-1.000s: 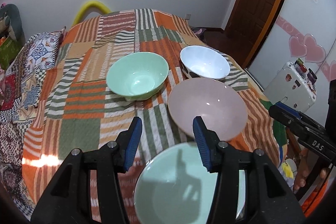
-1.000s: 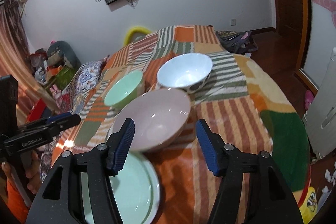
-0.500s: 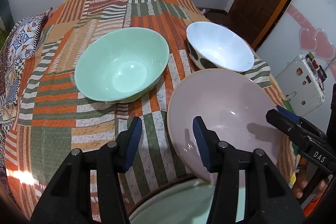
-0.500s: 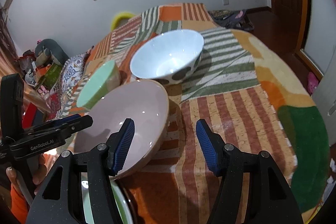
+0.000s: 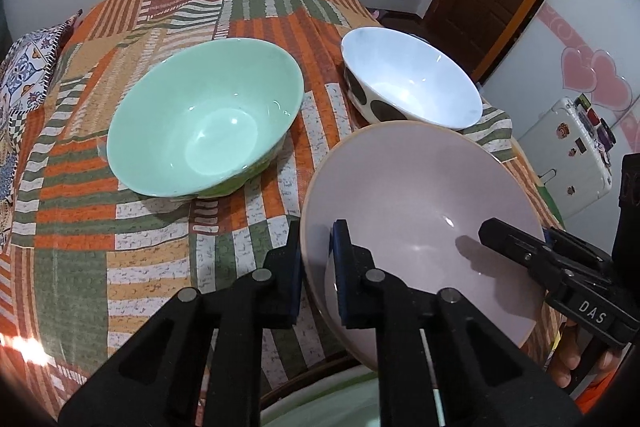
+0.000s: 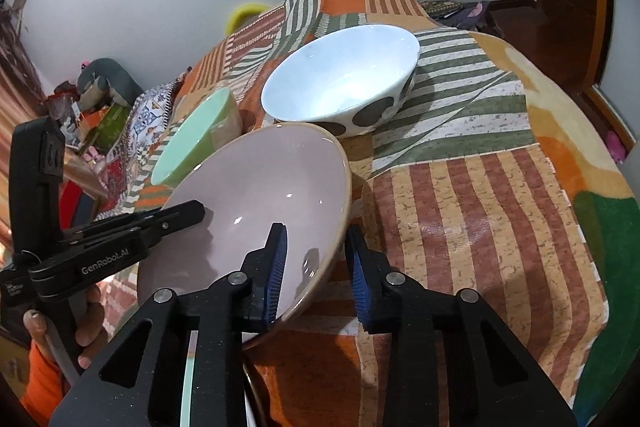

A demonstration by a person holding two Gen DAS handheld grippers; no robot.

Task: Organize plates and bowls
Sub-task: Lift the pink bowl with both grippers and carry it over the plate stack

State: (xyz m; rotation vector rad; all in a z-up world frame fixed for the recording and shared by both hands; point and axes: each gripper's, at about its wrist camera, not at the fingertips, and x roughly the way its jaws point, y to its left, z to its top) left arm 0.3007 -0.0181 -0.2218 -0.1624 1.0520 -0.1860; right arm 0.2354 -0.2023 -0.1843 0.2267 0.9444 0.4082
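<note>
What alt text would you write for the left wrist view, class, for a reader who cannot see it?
The left gripper has just closed on the near rim of a tilted pink bowl, while the right gripper reaches its far side. Behind, a mint green bowl and a white spotted bowl sit on a striped patchwork cloth.

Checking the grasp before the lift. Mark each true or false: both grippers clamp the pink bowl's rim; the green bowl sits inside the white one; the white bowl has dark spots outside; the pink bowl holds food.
1. Both the left gripper and the right gripper clamp the pink bowl at its rim: true, on opposite sides.
2. The green bowl sits inside the white bowl: false, they stand apart on the striped cloth.
3. The white bowl has dark spots outside: true.
4. The pink bowl holds food: false, it is empty.
</note>
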